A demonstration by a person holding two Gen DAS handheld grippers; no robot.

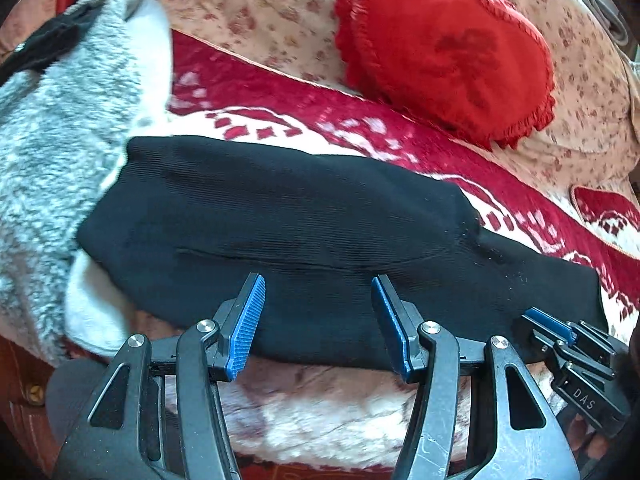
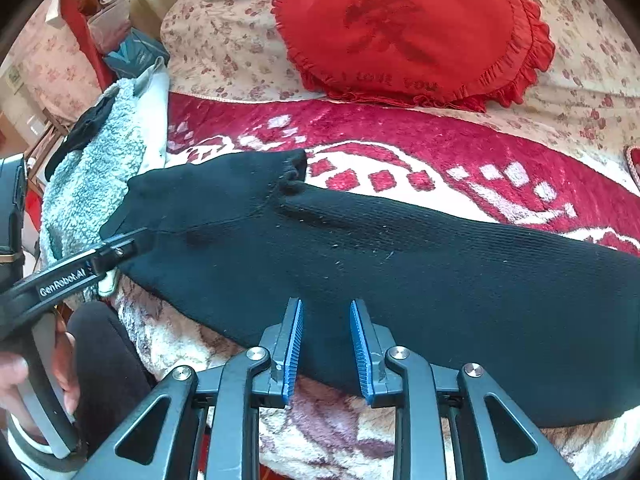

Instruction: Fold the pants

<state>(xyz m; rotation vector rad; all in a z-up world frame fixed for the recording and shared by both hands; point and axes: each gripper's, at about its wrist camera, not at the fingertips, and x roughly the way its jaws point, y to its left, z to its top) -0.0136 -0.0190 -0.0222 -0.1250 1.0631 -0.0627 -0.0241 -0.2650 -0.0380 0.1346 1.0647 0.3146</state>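
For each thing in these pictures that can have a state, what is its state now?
black pants: lying flat on the bed, legs together, not yet folded across.
left tongs: open, over the near edge of the pants, holding nothing.
right tongs: open, over the near edge of the pants, holding nothing.
red heart pillow: resting on the floral cover, apart from the pants.
grey fleece: bunched at the left end of the pants.

red heart cushion (image 2: 404,32), patterned red blanket (image 2: 440,140), grey fleece (image 1: 52,120)

Red-and-white patterned bed blanket (image 2: 400,136) under black pants (image 2: 400,276), red heart cushion (image 2: 400,32), grey fleece (image 1: 52,140).
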